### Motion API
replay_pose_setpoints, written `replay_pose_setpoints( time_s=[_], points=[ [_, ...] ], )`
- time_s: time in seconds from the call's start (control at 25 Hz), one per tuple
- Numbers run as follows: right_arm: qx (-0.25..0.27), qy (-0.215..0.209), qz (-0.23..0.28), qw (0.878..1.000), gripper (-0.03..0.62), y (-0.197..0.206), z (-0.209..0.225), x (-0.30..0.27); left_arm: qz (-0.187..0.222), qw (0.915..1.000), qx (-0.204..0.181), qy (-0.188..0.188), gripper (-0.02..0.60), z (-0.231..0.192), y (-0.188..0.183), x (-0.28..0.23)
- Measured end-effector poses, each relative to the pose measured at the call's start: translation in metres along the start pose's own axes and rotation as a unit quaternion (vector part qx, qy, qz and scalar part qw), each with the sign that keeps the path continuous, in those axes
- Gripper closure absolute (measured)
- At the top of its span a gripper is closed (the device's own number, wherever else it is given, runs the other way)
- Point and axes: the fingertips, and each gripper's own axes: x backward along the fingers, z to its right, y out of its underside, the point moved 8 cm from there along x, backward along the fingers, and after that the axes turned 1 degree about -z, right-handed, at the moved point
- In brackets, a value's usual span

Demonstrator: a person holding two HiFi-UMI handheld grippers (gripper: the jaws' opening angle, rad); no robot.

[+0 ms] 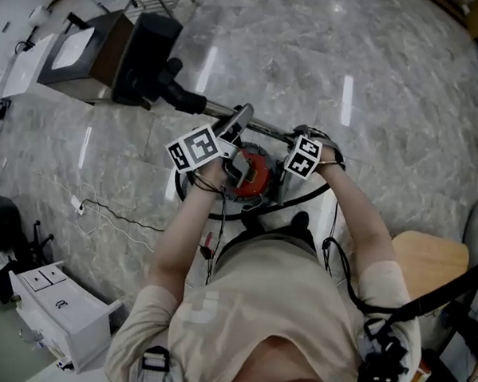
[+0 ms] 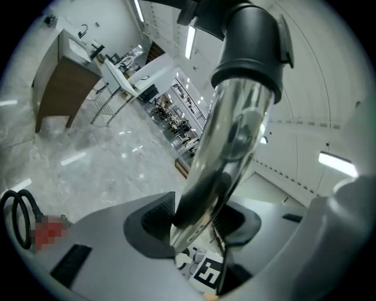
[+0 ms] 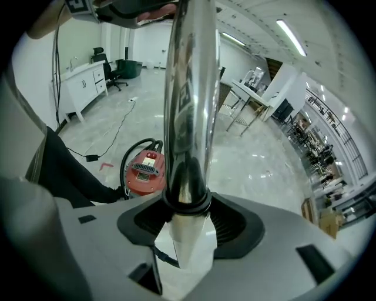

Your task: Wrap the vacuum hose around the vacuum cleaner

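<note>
**Jaws.** Your left gripper (image 2: 197, 228) is clenched on the chrome tube (image 2: 226, 153). The tube rises tilted between the two pads and ends above in a black cuff (image 2: 252, 53). Your right gripper (image 3: 187, 222) grasps the same tube further along. Its pads sit at a black ring where the tube steps down to a narrower section. Neither gripper holds anything else.

**Hands.** In the head view the two marker cubes, left (image 1: 195, 148) and right (image 1: 305, 156), sit near each other in front of your chest. The tube runs across behind them, up and to the left, towards a dark block beside a brown desk (image 1: 86, 54). What the block is cannot be told.

**Task objects.** The red vacuum (image 3: 144, 171) stands on the marble floor (image 1: 310, 62), directly below and between your hands. The black hose (image 3: 124, 160) arches round one side of its body. In the head view the hose also curves past the side of the vacuum nearest you.

**Surroundings.** A thin cable (image 1: 102, 211) trails across the floor to your left. A white cabinet (image 1: 61, 305) stands nearer, at the lower left.
</note>
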Motion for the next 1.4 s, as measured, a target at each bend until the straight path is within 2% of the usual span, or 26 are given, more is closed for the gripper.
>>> replay_pose_setpoints(
  time_s=[0.12, 0.24, 0.36, 0.52, 0.72, 0.84, 0.92, 1.0, 1.08, 1.16, 1.32, 1.4],
  points=[
    [-0.002, -0.018, -0.015, 1.0, 0.372, -0.026, -0.022, -0.014, 0.012, 0.9982, 0.058, -0.011, 0.402, -0.052, -0.007, 0.037],
    [0.024, -0.043, -0.022, 0.999, 0.373, -0.039, -0.047, -0.015, 0.031, 0.9969, 0.07, -0.016, 0.402, -0.077, -0.003, 0.074],
    [0.062, -0.043, -0.023, 0.997, 0.373, -0.043, -0.046, -0.003, 0.057, 0.9906, 0.123, -0.02, 0.402, -0.069, 0.01, 0.094],
    [0.106, -0.028, -0.018, 0.994, 0.373, -0.054, -0.036, -0.007, 0.095, 0.9853, 0.138, -0.034, 0.402, -0.057, 0.02, 0.11],
    [0.123, -0.037, -0.013, 0.992, 0.372, -0.048, -0.069, -0.021, 0.123, 0.9708, 0.179, -0.103, 0.399, -0.049, 0.068, 0.143],
    [0.126, -0.049, 0.007, 0.991, 0.369, -0.034, -0.085, -0.01, 0.141, 0.9642, 0.183, -0.131, 0.397, -0.028, 0.09, 0.161],
    [0.138, -0.05, 0.014, 0.989, 0.366, -0.028, -0.098, 0.005, 0.148, 0.964, 0.176, -0.133, 0.397, -0.011, 0.098, 0.171],
    [0.159, -0.034, 0.013, 0.987, 0.367, -0.034, -0.111, 0.007, 0.153, 0.9631, 0.176, -0.134, 0.394, -0.008, 0.097, 0.179],
    [0.166, -0.022, 0.015, 0.986, 0.396, -0.055, -0.114, -0.004, 0.152, 0.9653, 0.168, -0.13, 0.393, -0.023, 0.083, 0.184],
    [0.165, -0.022, 0.015, 0.986, 0.396, -0.076, -0.121, -0.013, 0.142, 0.9706, 0.153, -0.12, 0.393, -0.04, 0.071, 0.199],
    [0.178, -0.006, -0.015, 0.984, 0.396, -0.099, -0.153, -0.016, 0.115, 0.9788, 0.143, -0.09, 0.393, -0.067, 0.073, 0.238],
    [0.176, 0.01, -0.03, 0.984, 0.396, -0.12, -0.172, -0.02, 0.112, 0.9803, 0.148, -0.069, 0.393, -0.088, 0.07, 0.266]
  ],
)
